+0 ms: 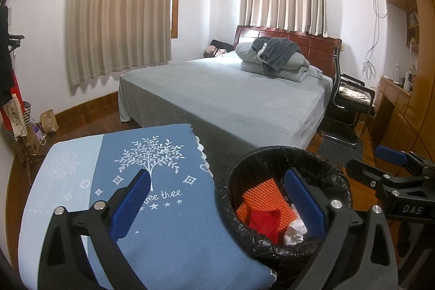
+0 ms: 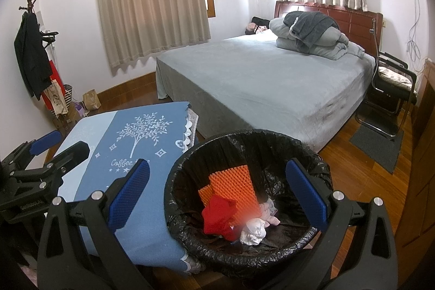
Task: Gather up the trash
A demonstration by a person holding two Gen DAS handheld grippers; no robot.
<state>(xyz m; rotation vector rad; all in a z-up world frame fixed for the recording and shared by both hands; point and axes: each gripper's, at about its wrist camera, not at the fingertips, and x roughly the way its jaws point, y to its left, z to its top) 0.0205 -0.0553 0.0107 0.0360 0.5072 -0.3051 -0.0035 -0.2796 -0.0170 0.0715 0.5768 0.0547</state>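
Note:
A round bin with a black liner stands on the floor beside a small table. Inside lie an orange bumpy foam piece, a red crumpled item and a white crumpled paper ball. My left gripper is open, with one finger over the table and the other over the bin. My right gripper is open above the bin with nothing between its pads. Each gripper shows in the other's view: the right gripper, the left gripper.
The table's blue cloth has a white tree print. Behind it is a grey bed with folded bedding. A black chair and dark mat sit right, and a coat rack with bags stands left.

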